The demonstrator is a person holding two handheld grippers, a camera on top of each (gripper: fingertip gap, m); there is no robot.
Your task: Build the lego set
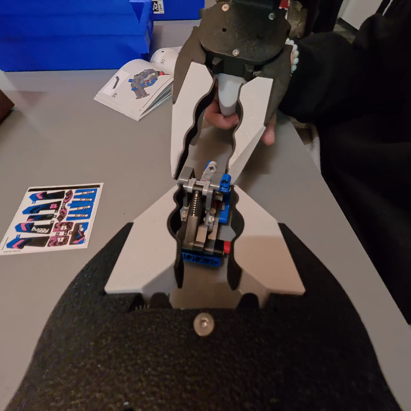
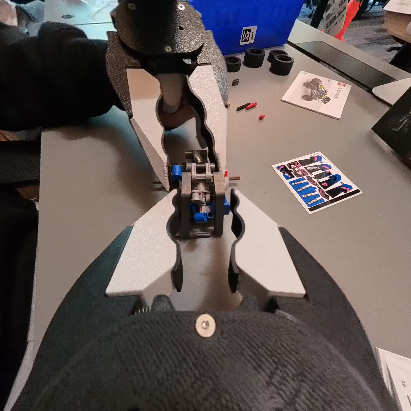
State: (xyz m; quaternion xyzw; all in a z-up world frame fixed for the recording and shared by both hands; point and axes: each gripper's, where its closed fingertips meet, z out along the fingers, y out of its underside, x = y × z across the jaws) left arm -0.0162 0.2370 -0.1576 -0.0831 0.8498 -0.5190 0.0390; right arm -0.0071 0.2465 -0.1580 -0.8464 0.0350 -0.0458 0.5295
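A partly built lego assembly (image 1: 200, 231) of grey, blue and red technic parts, with a metal spring shock, is held just above the grey table (image 1: 111, 144) between both grippers. My left gripper (image 1: 204, 189) is shut on its near end, with the fingers along both sides. My right gripper (image 1: 204, 175) reaches in from the opposite side and grips the far end. In the right wrist view my right gripper (image 2: 202, 192) is closed around the assembly (image 2: 200, 195), and the left gripper (image 2: 195, 175) holds the other end.
A sticker sheet (image 2: 315, 182) lies to the right of the grippers, also in the left wrist view (image 1: 51, 218). An open instruction booklet (image 1: 138, 89), a leaflet (image 2: 315, 93), several black tyres (image 2: 253, 57), loose red and black pins (image 2: 246, 106) and a blue bin (image 2: 244, 20) sit farther back. Both grippers' tips are close together, under 4 cm apart.
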